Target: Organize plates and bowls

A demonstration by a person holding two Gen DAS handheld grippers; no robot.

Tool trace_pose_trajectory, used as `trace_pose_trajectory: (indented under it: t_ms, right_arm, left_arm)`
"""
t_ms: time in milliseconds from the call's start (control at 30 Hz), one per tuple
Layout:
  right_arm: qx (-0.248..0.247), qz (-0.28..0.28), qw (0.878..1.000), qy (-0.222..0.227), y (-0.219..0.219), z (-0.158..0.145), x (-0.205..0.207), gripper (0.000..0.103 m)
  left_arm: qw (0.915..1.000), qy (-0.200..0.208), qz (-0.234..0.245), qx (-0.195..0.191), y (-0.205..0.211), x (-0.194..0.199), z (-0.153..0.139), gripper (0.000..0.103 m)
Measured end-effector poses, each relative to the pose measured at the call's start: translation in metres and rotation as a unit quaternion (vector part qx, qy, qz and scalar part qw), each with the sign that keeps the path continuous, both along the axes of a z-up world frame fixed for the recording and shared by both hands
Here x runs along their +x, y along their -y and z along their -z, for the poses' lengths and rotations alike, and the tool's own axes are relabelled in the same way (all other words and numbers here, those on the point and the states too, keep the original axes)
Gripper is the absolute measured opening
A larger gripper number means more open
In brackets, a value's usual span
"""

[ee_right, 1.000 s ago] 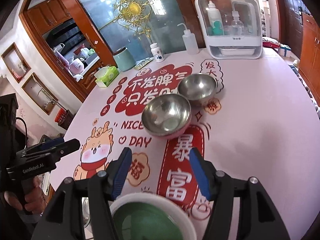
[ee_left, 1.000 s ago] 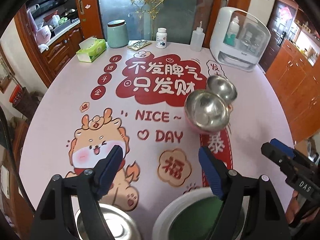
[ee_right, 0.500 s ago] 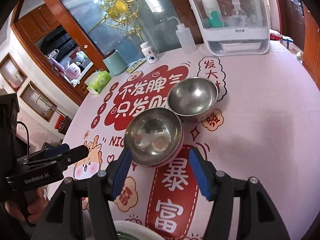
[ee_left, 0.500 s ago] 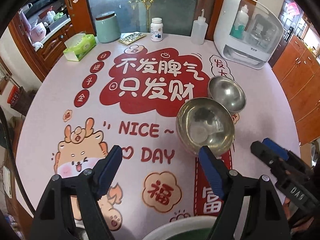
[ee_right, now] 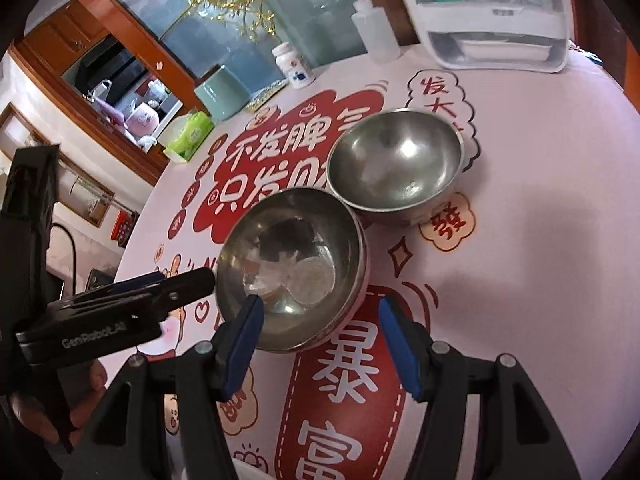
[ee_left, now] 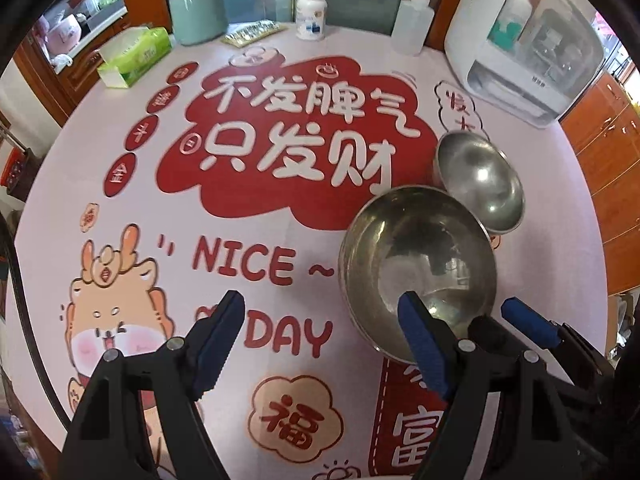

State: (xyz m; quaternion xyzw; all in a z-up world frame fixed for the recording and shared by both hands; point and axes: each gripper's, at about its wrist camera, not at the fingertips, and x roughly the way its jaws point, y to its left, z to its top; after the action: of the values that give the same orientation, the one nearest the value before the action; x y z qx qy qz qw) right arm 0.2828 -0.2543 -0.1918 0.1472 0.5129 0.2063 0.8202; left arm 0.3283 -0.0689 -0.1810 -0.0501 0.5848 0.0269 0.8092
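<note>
Two steel bowls stand touching on the printed pink tablecloth. The nearer, larger bowl [ee_left: 416, 264] [ee_right: 292, 268] has a pink outside. The smaller bowl [ee_left: 480, 180] [ee_right: 396, 164] stands just behind it. My left gripper [ee_left: 320, 344] is open and empty; its right fingertip overlaps the near bowl's front rim. My right gripper [ee_right: 320, 344] is open and empty, its jaws either side of the near bowl's front edge. The right gripper also shows in the left wrist view [ee_left: 532, 324], beside the bowl. The left gripper shows in the right wrist view [ee_right: 132, 300], left of the bowl.
At the table's far edge stand a white sterilizer box [ee_left: 524, 36], a squeeze bottle [ee_left: 412, 24], a white pill bottle [ee_left: 311, 14], a green canister [ee_left: 198, 14] and a green tissue box [ee_left: 136, 56]. Wooden cabinets [ee_left: 612, 152] surround the round table.
Both grippers have moved forward toward the near steel bowl. The green-centred white plate and the steel dish at the bottom edge have dropped out of view.
</note>
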Motion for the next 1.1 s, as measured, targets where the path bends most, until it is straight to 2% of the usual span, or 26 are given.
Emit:
trace_pose_trajectory:
  t_ms: [133,267,400,500,567,633,700,900,1100]
  right_arm:
    - [0.004,-0.005,1.0,-0.01,-0.003,0.01,0.004,0.06]
    - [0.007,-0.01,1.0,-0.018,-0.005,0.017,0.007,0.054]
    - [-0.001,-0.016,1.0,-0.018,-0.008,0.02,0.009,0.047]
    - [-0.004,-0.018,1.0,-0.017,-0.009,0.021,0.011,0.04]
    - [0.0,-0.019,1.0,-0.02,-0.008,0.023,0.012,0.036]
    - [0.003,-0.018,1.0,-0.022,-0.007,0.024,0.012,0.034]
    - [0.005,-0.019,1.0,-0.022,-0.005,0.024,0.011,0.03]
    - [0.009,-0.018,0.999,-0.029,-0.003,0.023,0.008,0.026]
    - [0.005,-0.009,0.999,-0.036,0.0,0.023,0.006,0.024]
  left_arm:
    - [0.9999,-0.012,0.003,-0.005,0.004,0.007,0.016,0.077]
    - [0.9997,-0.023,0.001,-0.007,0.004,0.012,0.028,0.076]
    - [0.9993,-0.036,-0.001,-0.013,0.003,0.014,0.039,0.066]
    - [0.9991,-0.04,0.001,-0.015,0.004,0.016,0.044,0.065]
    - [0.9989,-0.043,0.002,-0.02,0.004,0.015,0.047,0.058]
    - [0.9986,-0.049,0.002,-0.021,0.005,0.015,0.051,0.045]
    - [0.9983,-0.052,0.003,-0.027,0.006,0.014,0.054,0.041]
    - [0.998,-0.044,0.021,-0.04,0.015,0.01,0.053,0.02]
    - [0.9978,-0.044,0.028,-0.042,0.018,0.011,0.051,0.018]
